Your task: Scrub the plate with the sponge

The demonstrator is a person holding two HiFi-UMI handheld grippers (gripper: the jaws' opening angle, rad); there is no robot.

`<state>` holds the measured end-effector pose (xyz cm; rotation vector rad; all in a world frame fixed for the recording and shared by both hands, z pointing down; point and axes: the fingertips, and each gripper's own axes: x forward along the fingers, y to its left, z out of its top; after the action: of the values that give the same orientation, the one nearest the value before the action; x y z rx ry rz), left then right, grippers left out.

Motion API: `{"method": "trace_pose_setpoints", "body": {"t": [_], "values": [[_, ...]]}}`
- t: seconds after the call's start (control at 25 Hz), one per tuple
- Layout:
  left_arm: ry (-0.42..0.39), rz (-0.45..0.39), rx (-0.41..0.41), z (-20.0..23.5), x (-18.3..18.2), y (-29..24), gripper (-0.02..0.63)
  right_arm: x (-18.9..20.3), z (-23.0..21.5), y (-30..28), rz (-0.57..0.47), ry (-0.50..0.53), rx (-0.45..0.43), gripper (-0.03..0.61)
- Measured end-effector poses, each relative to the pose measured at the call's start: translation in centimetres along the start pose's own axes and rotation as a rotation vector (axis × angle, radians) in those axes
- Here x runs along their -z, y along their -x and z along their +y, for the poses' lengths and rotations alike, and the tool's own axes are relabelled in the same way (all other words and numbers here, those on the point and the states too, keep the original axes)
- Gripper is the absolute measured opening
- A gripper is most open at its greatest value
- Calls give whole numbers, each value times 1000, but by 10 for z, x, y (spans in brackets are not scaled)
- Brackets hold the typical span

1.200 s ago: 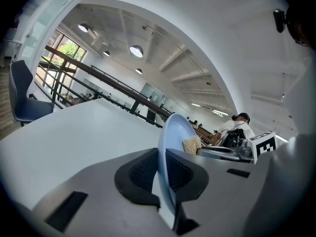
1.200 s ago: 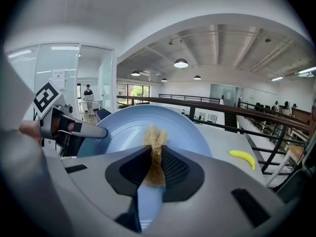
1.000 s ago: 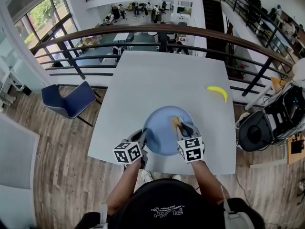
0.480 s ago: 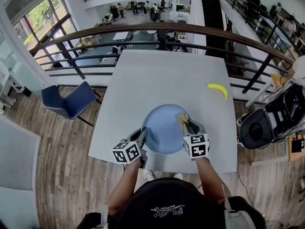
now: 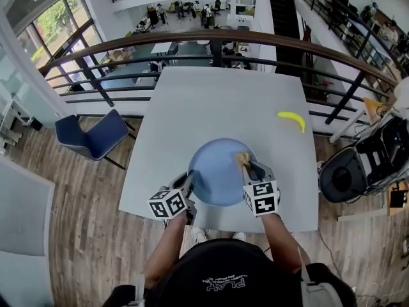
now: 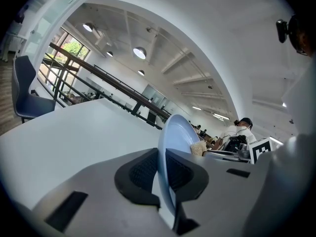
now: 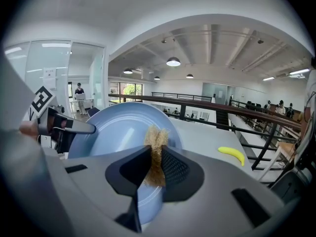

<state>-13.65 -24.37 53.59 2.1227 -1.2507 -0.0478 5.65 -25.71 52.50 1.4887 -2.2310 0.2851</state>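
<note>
A light blue plate (image 5: 217,171) is tipped up on the white table (image 5: 217,101) near its front edge. My left gripper (image 5: 189,185) is shut on the plate's left rim; in the left gripper view the plate (image 6: 178,132) stands edge-on between the pads. My right gripper (image 5: 246,165) is shut on a tan fibrous sponge (image 5: 243,158). It presses the sponge against the plate's face near the right rim. The right gripper view shows the sponge (image 7: 156,139) pinched upright against the plate (image 7: 111,130), with the left gripper (image 7: 66,126) at the far rim.
A yellow banana (image 5: 292,121) lies on the table at the right, far from the plate. Beyond the table's far edge runs a dark railing (image 5: 223,40). A blue chair (image 5: 92,134) stands to the left and black equipment (image 5: 361,165) to the right.
My right gripper and the sponge have slid a little to the right across the plate's face, toward its right rim. The left gripper and its hold on the plate look the same.
</note>
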Motion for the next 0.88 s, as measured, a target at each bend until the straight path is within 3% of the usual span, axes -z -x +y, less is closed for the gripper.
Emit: {"method": "trace_pose_setpoints", "body": {"t": [0.2,0.56,0.88], "values": [[9,-7,4,1,-6,-1,29,-15,32,5,-16,28,-81,67],[18,-13,5,-2,-9,-3,29,-13,128,4,28,138,-330,67],[35,-13,10,-2,-8,-5,31,6,144,-1,107,183,-394,67]]}}
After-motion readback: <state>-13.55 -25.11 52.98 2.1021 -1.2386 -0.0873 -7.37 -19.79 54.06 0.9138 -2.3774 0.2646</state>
